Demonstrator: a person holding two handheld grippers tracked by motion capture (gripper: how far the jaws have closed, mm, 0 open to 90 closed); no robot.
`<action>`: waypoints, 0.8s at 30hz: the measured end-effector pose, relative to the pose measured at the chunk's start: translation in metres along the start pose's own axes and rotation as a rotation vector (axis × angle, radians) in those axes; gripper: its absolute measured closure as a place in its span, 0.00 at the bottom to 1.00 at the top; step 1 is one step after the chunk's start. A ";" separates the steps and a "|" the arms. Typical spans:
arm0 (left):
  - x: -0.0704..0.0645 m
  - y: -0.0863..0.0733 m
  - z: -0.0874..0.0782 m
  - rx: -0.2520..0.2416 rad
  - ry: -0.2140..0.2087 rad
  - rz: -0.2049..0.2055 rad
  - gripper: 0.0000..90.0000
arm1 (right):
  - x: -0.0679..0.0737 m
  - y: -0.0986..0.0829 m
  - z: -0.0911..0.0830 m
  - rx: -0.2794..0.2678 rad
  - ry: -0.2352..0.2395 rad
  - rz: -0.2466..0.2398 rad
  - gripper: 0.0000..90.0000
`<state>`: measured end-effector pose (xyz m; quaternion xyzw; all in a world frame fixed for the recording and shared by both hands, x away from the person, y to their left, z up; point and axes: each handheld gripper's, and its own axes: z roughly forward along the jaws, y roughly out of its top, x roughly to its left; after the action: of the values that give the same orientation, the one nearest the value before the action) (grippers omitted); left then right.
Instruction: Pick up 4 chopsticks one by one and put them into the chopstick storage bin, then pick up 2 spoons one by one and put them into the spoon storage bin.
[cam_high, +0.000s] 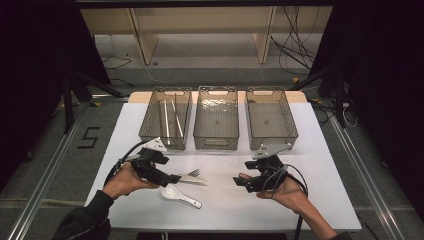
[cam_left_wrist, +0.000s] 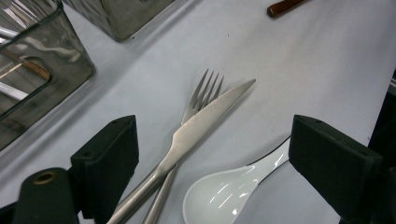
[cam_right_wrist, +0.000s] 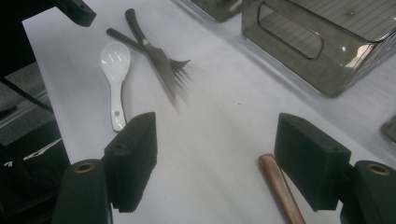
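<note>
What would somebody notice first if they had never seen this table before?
Probably the three clear plastic bins lined up at the far side of the white table. Next, the silver knife lying crossed over a silver fork, with a white ceramic spoon beside them, right between the jaws of the open left tool.

floor (cam_high: 55, 165): grey, marked "5" | shelf (cam_high: 200, 30): pale wood | surroundings: dark | cables (cam_high: 295, 45): loose
</note>
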<state>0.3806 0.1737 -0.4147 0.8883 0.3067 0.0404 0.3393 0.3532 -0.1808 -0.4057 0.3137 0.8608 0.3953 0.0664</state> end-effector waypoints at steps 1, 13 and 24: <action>-0.001 -0.001 0.001 0.003 0.004 0.002 0.17 | 0.000 0.000 0.000 -0.002 0.000 -0.002 0.34; -0.002 -0.010 0.009 0.051 0.019 0.021 0.17 | -0.001 -0.001 0.001 0.003 0.000 0.004 0.34; -0.001 -0.013 0.012 0.078 0.016 0.021 0.17 | -0.002 -0.002 0.001 0.006 0.002 0.000 0.34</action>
<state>0.3767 0.1736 -0.4323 0.9036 0.3017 0.0392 0.3017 0.3539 -0.1818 -0.4081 0.3137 0.8619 0.3931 0.0647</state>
